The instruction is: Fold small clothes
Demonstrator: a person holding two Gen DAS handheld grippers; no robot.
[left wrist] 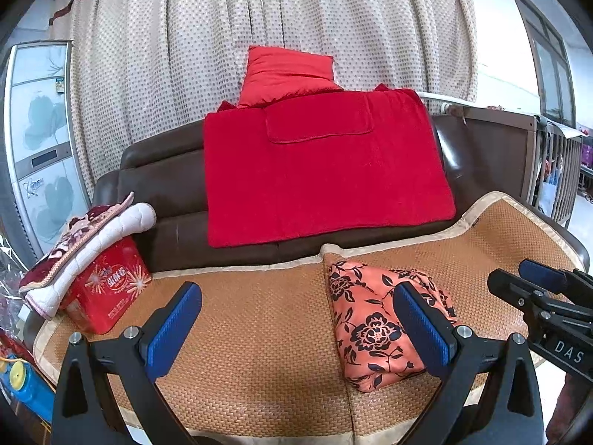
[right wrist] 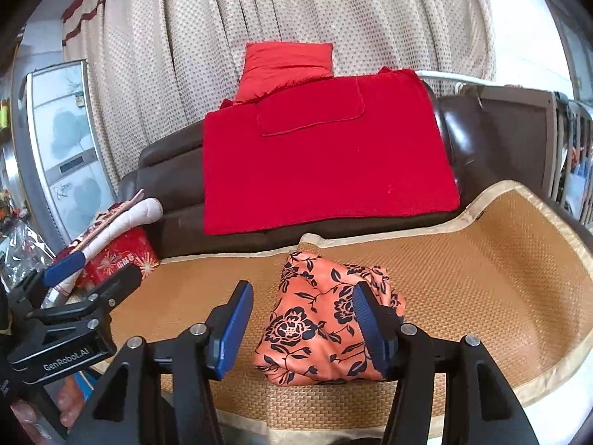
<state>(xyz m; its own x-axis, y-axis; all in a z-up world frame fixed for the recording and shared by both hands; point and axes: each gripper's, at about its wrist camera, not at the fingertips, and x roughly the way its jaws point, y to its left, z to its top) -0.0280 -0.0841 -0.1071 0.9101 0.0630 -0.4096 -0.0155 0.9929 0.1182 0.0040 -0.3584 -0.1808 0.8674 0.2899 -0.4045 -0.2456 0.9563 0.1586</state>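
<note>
**Folded floral garment on a sofa mat, two grippers open above it**

A small orange garment (left wrist: 374, 319) with a dark flower print lies folded into a compact bundle on a woven straw mat (left wrist: 259, 333) that covers the seat of a brown leather sofa (left wrist: 163, 181).

The left gripper (left wrist: 296, 330) has its two blue-padded jaws spread wide and holds nothing. Seen from its own camera, the right pad stands in front of the bundle's right part, and the left pad is over bare mat well to the bundle's left.

The right gripper (right wrist: 302, 330) is also open. Its jaws stand to either side of the bundle's near end, and no cloth is pinched between them; whether the right pad brushes the fabric cannot be told.

A red blanket (left wrist: 322, 170) hangs over the sofa back, with a red cushion (left wrist: 285, 74) behind it against a dotted beige curtain (left wrist: 166, 55). At the left end of the seat, a red tin (left wrist: 107, 289) stands on the mat with a folded quilted cloth (left wrist: 89, 248) resting on top of it.
</note>
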